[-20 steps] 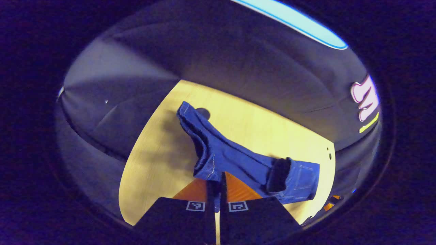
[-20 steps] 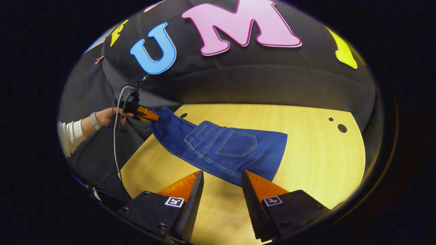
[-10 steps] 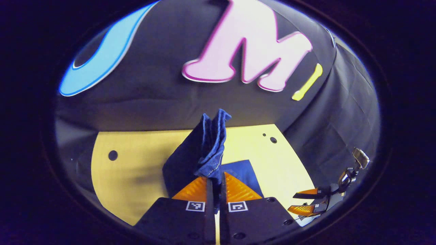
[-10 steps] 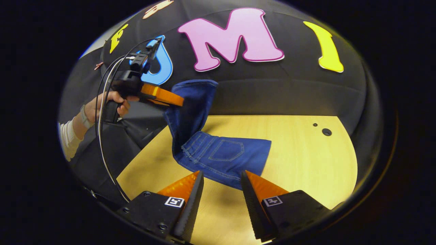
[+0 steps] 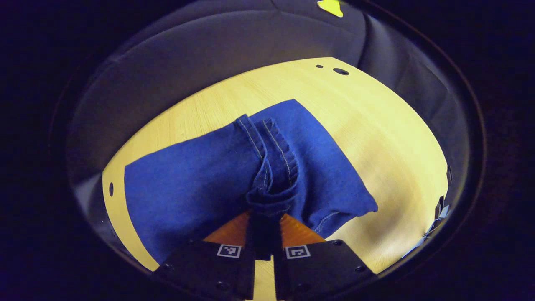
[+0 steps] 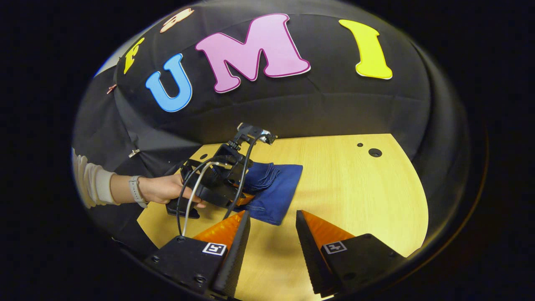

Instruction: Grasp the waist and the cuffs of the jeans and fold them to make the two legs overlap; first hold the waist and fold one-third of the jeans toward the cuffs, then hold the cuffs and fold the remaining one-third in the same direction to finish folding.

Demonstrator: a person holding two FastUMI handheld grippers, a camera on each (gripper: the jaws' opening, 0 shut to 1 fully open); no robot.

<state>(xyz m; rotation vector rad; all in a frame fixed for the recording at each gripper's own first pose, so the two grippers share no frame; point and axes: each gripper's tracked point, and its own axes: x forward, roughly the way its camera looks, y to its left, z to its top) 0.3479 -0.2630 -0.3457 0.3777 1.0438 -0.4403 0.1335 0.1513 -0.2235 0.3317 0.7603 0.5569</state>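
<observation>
1. Left hand-held gripper (image 5: 264, 217) is clenched on the stitched cuffs (image 5: 271, 167) of the jeans (image 5: 196, 184), its fingers pinching the bunched hem low over the bench (image 5: 376, 125).
2. Right hand-held gripper (image 6: 271, 225) is released, jaws spread wide, hovering above bare wood just beside the near edge of the jeans (image 6: 276, 196).
3. In the right gripper view, a hand (image 6: 167, 190) in a pale sleeve (image 6: 94, 184) holds the left hand-held gripper (image 6: 234, 196); its black cables (image 6: 188, 196) loop in front of the denim.
4. The jeans lie as a folded bundle on the bench's left half, cuffs laid on top.
5. To the right of the bundle the wood is open as far as two small holes (image 6: 370, 150) near the far edge, where the black cloth wall (image 6: 334, 108) rises.
</observation>
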